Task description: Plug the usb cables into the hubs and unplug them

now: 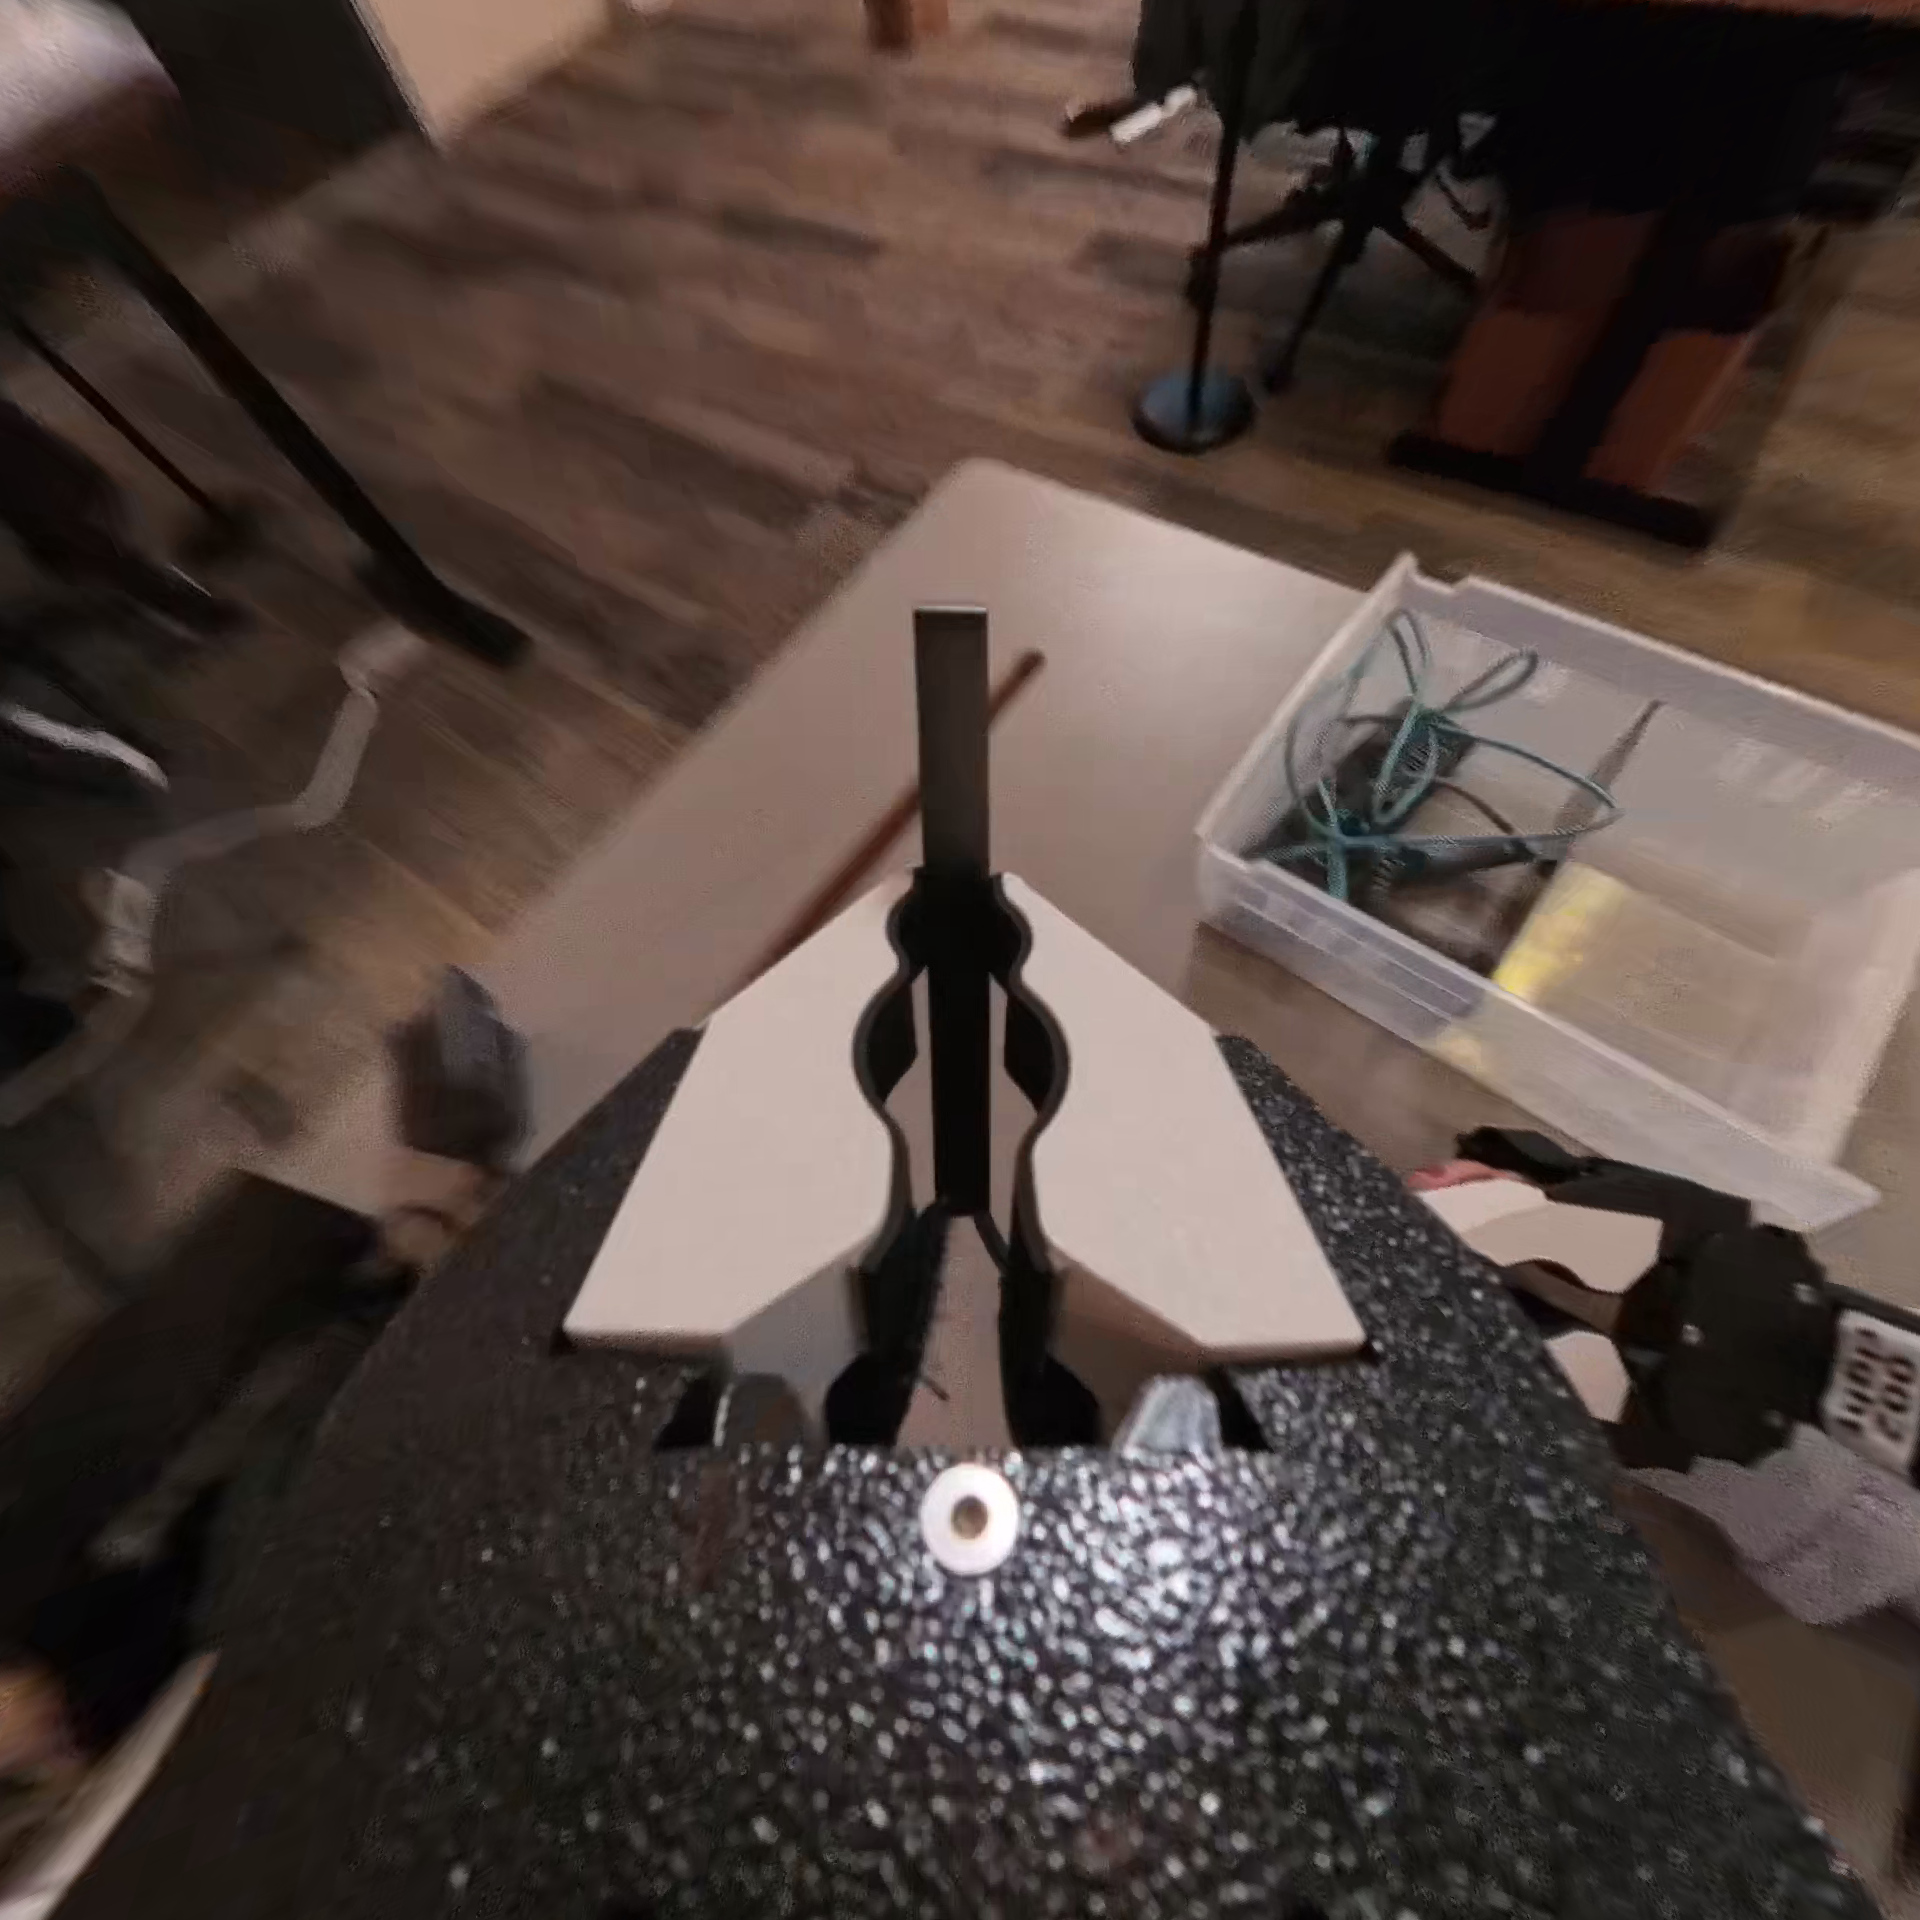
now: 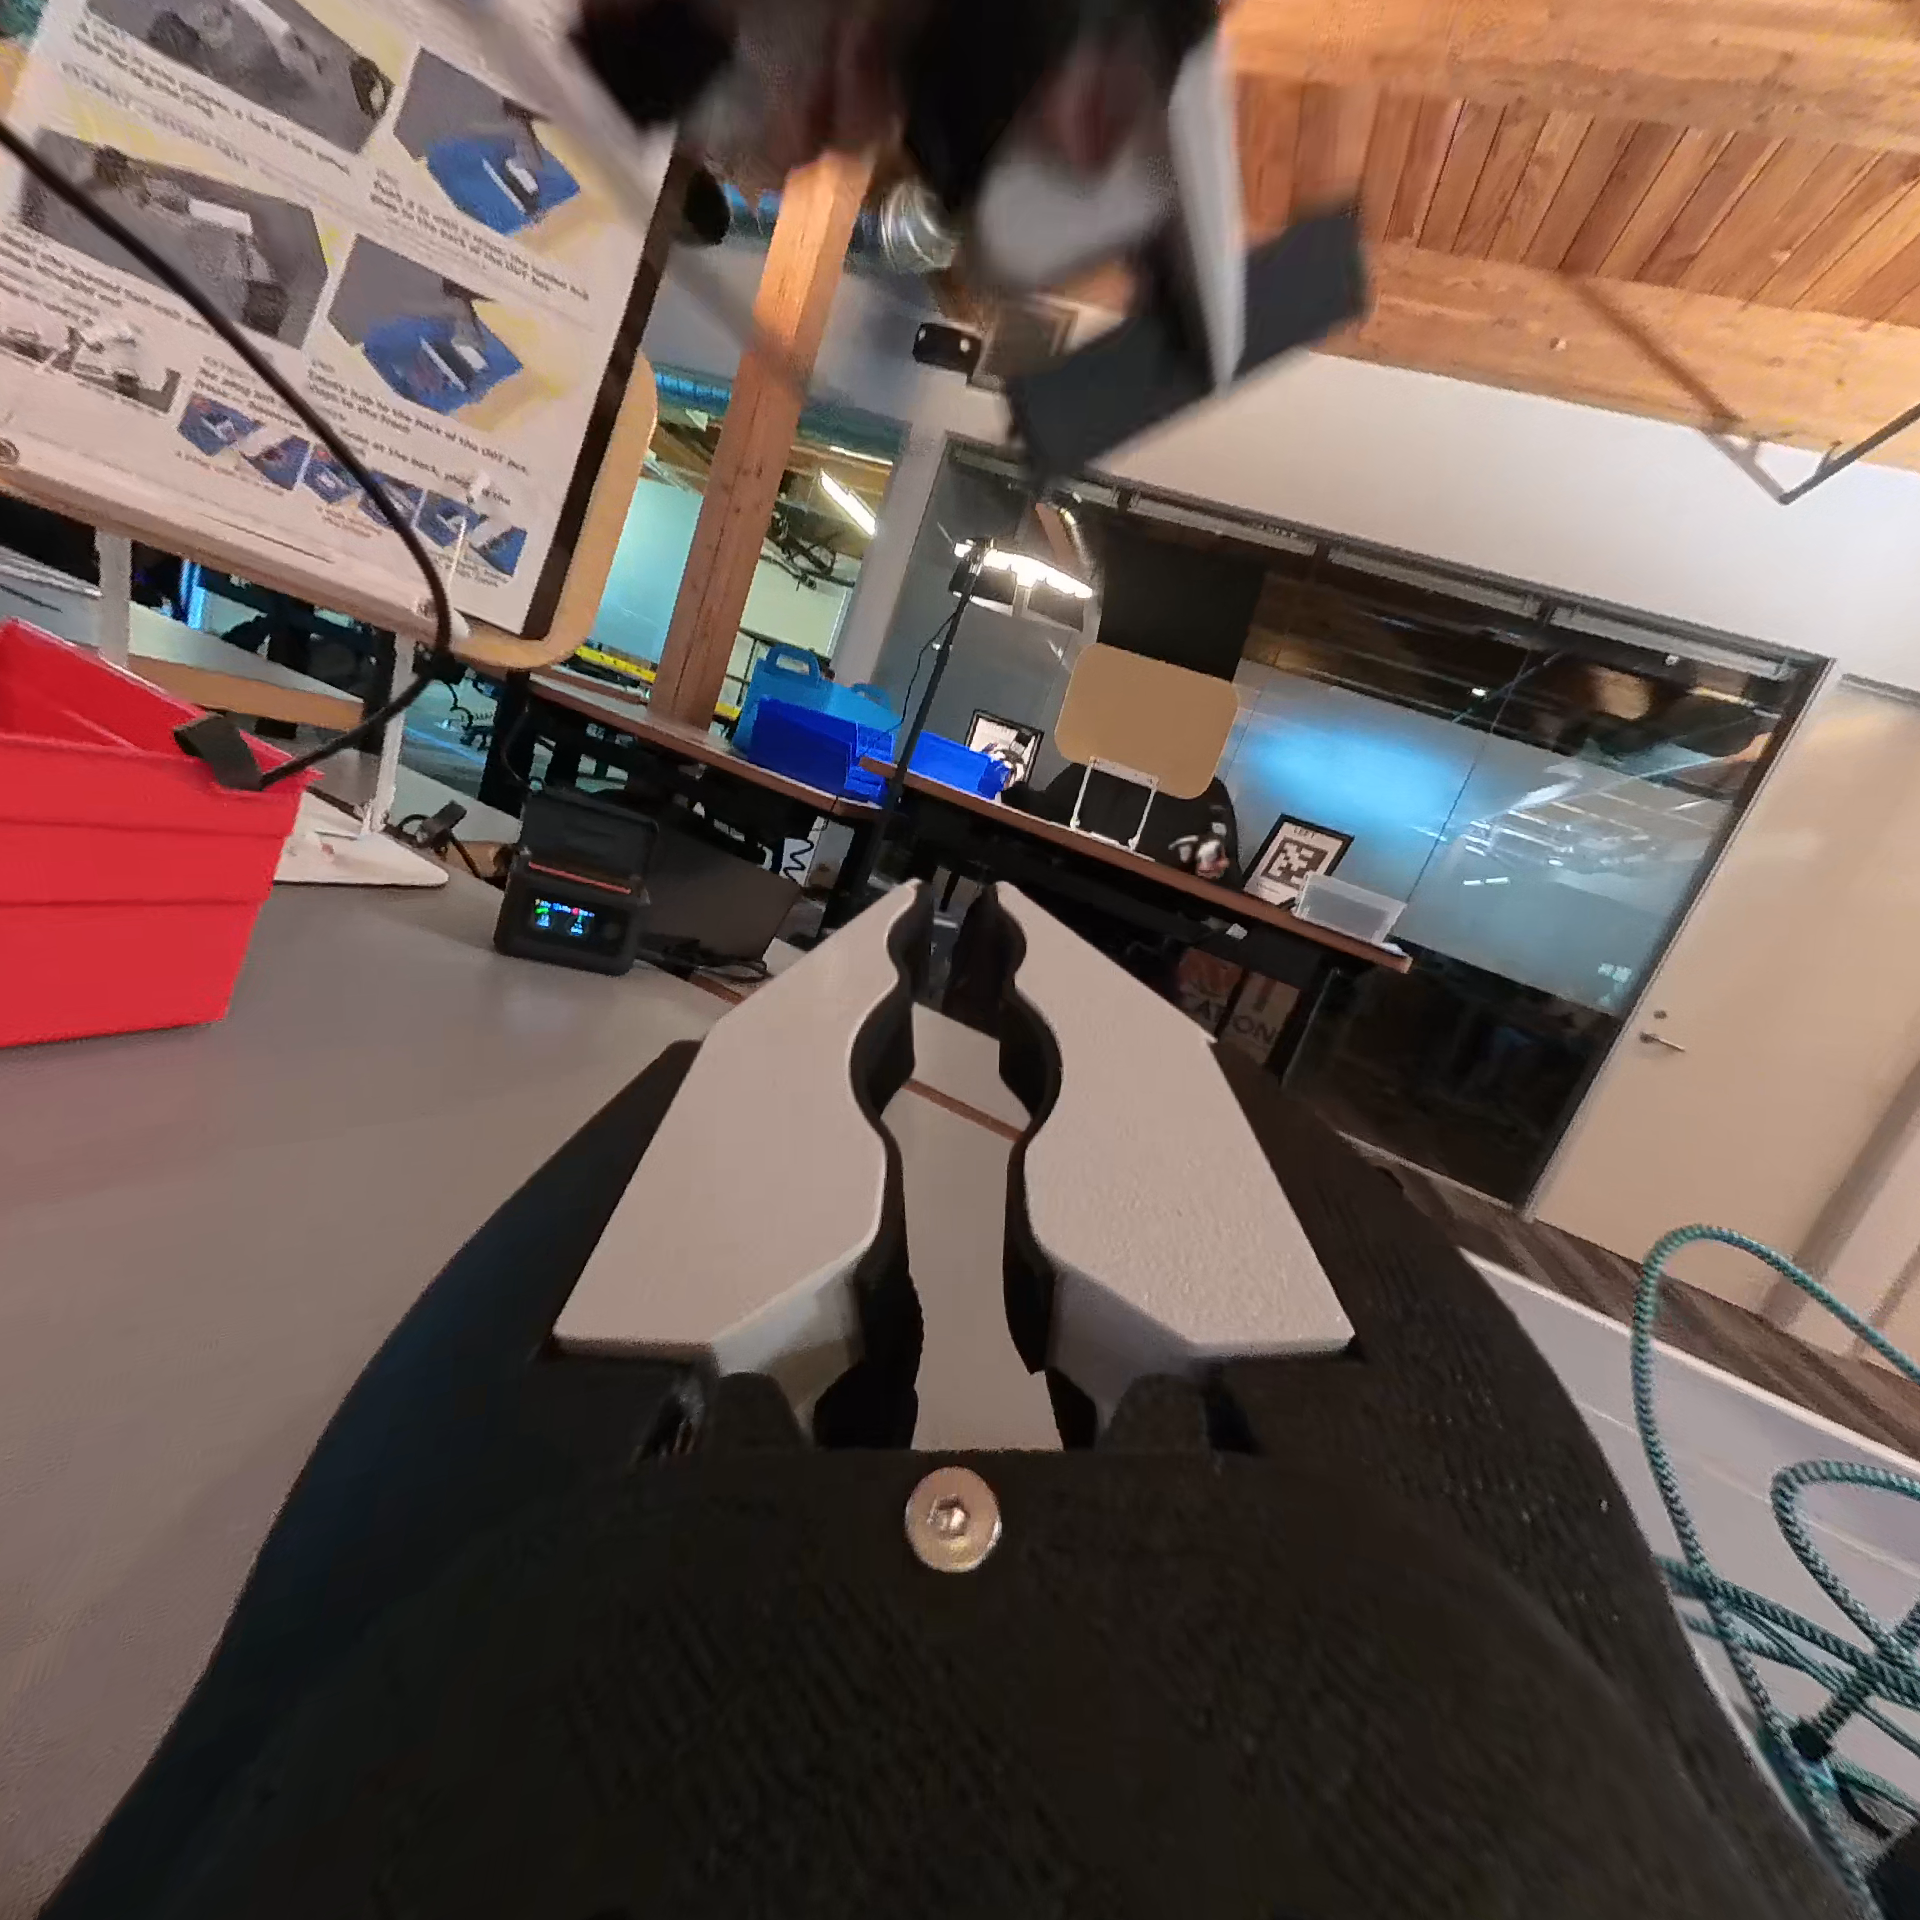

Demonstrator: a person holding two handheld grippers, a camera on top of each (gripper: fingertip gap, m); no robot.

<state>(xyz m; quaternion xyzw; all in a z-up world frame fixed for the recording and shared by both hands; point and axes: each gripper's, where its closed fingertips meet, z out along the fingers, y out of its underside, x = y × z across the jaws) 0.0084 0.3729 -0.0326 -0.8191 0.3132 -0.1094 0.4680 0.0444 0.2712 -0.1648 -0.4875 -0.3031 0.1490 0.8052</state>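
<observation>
My left gripper is shut on a slim black USB hub, which sticks straight out past the fingertips, above the beige table. The hub also shows at the top of the right wrist view, blurred, clamped by a white finger. My right gripper is open by only a narrow gap and holds nothing; it sits low over the grey table. Its black body shows at the right of the left wrist view. Teal braided cables lie in a clear bin; one loops beside my right gripper.
The clear plastic bin stands at the table's right. A red bin stands at the left, with an instruction board and a black cord above it. A small black device with a screen sits at the far edge. A thin brown strip crosses the table. My hands' fingertips stand some 20 centimeters from each other.
</observation>
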